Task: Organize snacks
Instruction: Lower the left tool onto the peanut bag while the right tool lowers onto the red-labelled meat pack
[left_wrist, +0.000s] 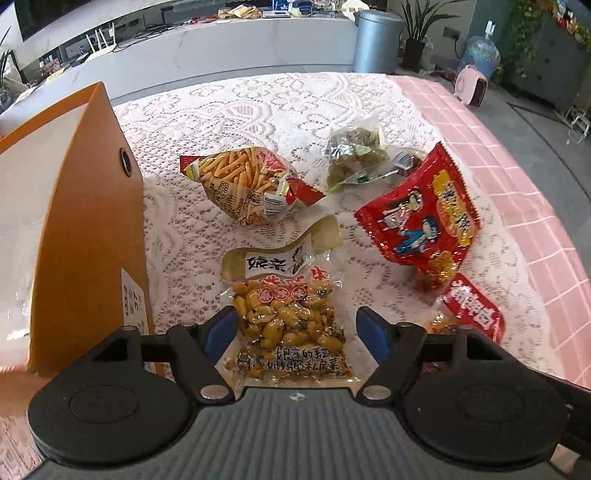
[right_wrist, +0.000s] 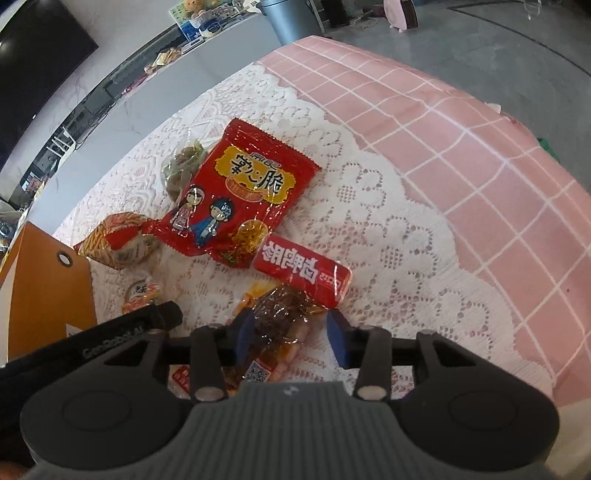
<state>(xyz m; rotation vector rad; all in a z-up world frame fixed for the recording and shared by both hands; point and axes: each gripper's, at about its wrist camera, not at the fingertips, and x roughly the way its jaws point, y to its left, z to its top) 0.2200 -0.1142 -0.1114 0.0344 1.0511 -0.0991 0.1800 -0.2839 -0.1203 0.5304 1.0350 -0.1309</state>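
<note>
Orange box walls off the table's left side. Bare lace between box and stick snacks: passable lane. Red pack and red bar touch, crowding the middle. Lace and pink cloth toward the right edge lie bare.

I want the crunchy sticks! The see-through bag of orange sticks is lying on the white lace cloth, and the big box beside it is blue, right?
Not quite. The clear bag of orange sticks does lie on the white lace cloth, but the big box beside it is orange, not blue, as the left wrist view shows.
</note>
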